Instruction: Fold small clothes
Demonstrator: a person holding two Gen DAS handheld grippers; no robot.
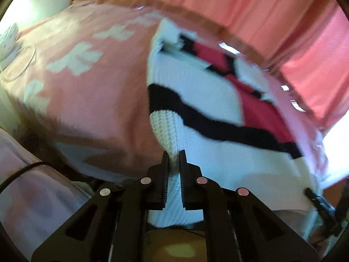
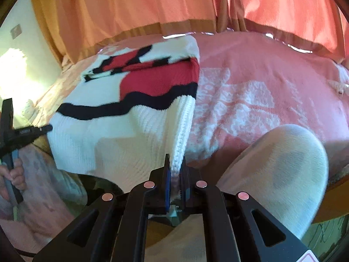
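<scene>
Sweater (image 1: 196, 91), white knit with a black wavy stripe and a red patch, lies spread on a pink blanket (image 1: 87, 91) with white pattern; near hem pulled off the blanket edge. Left gripper (image 1: 174, 159): jaws clamped on the white ribbed hem at one corner, fabric bunched between them. Right gripper (image 2: 175, 163): jaws clamped on the other ribbed corner, knit pinched between them. Sweater stretched between both grips. Right view: hand (image 2: 13, 174) gripping the left tool's handle at frame left. Orange curtain (image 2: 130, 6) behind blanket. Both views motion-blurred.
</scene>
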